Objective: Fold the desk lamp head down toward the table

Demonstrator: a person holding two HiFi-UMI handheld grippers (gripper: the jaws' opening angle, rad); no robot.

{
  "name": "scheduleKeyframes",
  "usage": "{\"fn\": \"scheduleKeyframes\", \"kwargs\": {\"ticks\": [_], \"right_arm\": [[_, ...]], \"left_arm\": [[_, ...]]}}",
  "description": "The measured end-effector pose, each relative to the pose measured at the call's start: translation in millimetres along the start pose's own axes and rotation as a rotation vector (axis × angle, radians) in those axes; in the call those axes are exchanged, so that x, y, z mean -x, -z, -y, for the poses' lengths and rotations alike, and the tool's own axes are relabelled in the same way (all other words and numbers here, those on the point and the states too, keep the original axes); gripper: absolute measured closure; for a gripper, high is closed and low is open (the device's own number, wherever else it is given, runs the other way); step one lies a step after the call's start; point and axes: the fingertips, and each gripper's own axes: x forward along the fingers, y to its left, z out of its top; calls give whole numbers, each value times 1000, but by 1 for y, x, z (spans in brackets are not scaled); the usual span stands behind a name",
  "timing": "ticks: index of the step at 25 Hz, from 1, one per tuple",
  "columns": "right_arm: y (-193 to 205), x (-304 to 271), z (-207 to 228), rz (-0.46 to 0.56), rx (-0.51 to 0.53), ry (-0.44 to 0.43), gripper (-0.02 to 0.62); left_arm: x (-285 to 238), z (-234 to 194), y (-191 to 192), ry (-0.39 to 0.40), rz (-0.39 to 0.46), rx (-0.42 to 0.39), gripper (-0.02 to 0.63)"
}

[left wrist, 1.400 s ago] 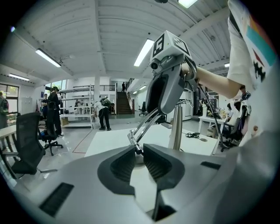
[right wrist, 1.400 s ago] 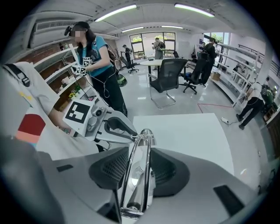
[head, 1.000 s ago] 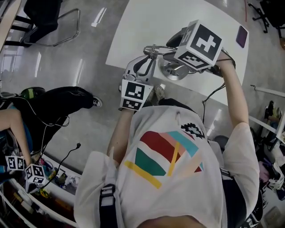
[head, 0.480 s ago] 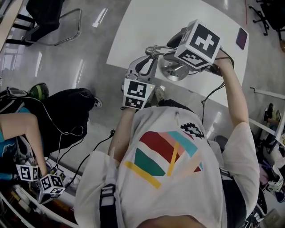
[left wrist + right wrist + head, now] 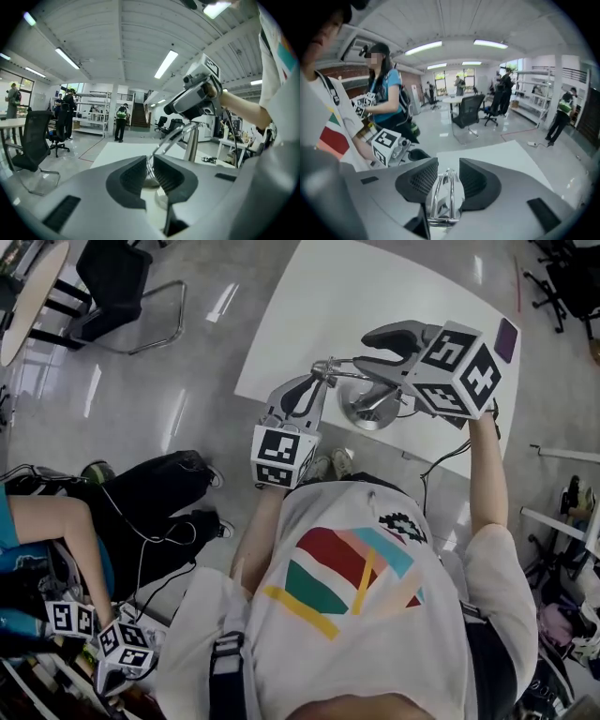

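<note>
A chrome desk lamp stands on the white table [image 5: 375, 287], its round base [image 5: 370, 411] near the front edge. Its thin double-rod arm [image 5: 352, 363] runs across above the base. My left gripper [image 5: 314, 381] is shut on the arm's left end, the rods [image 5: 161, 143] pinched between its pads. My right gripper [image 5: 377, 343] reaches in from the right and is shut on the same rods [image 5: 446, 187]. In the left gripper view the right gripper [image 5: 174, 108] hangs above the lamp's upright post [image 5: 191, 143]. I cannot make out the lamp head.
A small purple object [image 5: 509, 317] lies at the table's far right corner. A black cable [image 5: 441, 451] hangs off the near edge. A black chair [image 5: 112, 277] stands far left. A seated person [image 5: 56, 531] at lower left holds another marker cube [image 5: 122, 645].
Both grippers have risen with the lamp arm. The right gripper tipped over, its cube swinging right in the head view. The seated person at left shifted.
</note>
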Motion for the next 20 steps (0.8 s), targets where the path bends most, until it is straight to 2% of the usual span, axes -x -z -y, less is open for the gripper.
{"fn": "scheduleKeyframes", "kwargs": {"ticks": [3,6,7,9,12,15,20], "right_arm": [[-28,40,11,251,-66,140,449],[-40,77,31,428,-122,365,449],[-40,94,37,490,-151,445,449],[-33,133,44,634,-240,590,449],[-20,183,45,837,-371,728,449],[-8,206,36,928,-411,773,449],[22,243,27,960,-434,873,449]], "left_arm": [[4,-6,-44,-15,112,8,518],[3,-13,-111,-16,250,-40,537],[3,-11,-135,-11,298,-57,561],[5,5,-182,18,392,-84,561],[9,30,-240,77,505,-105,561],[12,53,-272,114,552,-124,561],[-6,102,-285,190,561,-153,561]]}}
